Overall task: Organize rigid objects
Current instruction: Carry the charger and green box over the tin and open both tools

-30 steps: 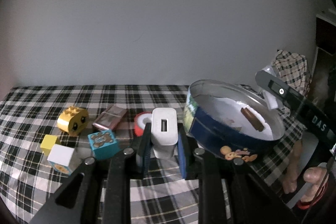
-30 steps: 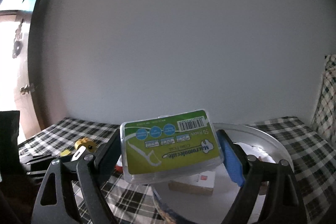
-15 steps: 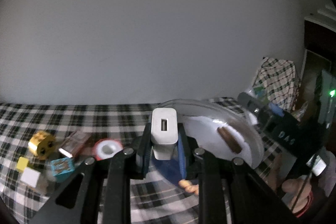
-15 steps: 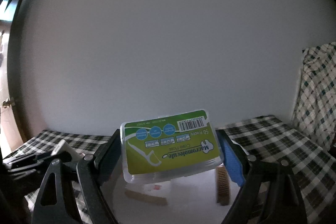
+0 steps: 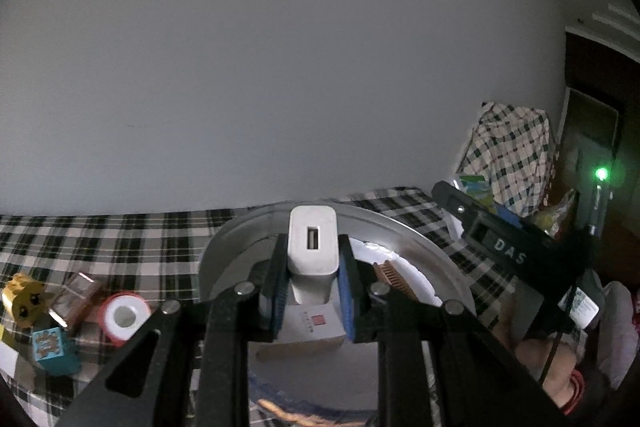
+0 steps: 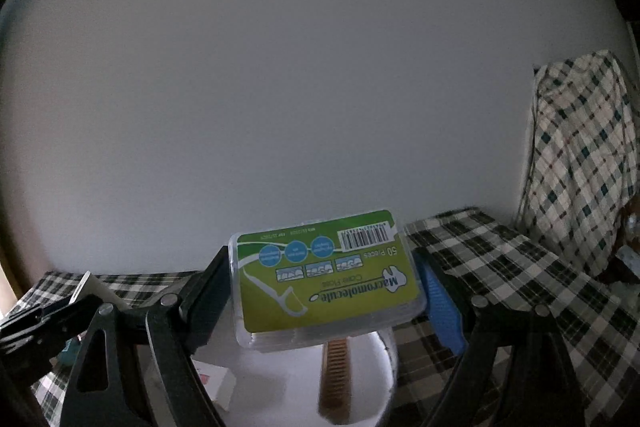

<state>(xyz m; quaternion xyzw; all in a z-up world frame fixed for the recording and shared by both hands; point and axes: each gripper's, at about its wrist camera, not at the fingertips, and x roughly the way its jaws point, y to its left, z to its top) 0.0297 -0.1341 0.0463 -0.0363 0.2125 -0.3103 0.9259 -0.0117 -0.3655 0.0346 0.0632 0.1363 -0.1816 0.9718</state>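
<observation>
My left gripper [image 5: 313, 281] is shut on a white USB charger [image 5: 312, 247], held upright over the round metal tin [image 5: 420, 243]. Inside the tin lie a white card box [image 5: 312, 327] and a brown comb [image 5: 394, 277]. My right gripper [image 6: 326, 291] grips a clear floss-pick box with a green label [image 6: 326, 281] between its blue pads, above the same tin [image 6: 280, 383], where the brown comb [image 6: 334, 375] and the white box [image 6: 216, 381] show. The right gripper [image 5: 500, 247] appears at the right of the left wrist view; the left gripper [image 6: 44, 319] shows at the left of the right wrist view.
On the checked cloth [image 5: 120, 239] left of the tin lie a red-and-white tape roll [image 5: 122, 315], a brown packet [image 5: 76, 297], a yellow toy block [image 5: 22, 299] and a teal cube [image 5: 50, 345]. A wall stands behind. A plaid-draped object [image 6: 580, 167] is at right.
Both grippers have swung right and come over the tin, each keeping its object. The toys have slid to the far left of the left wrist view. The tin's inside now lies under both.
</observation>
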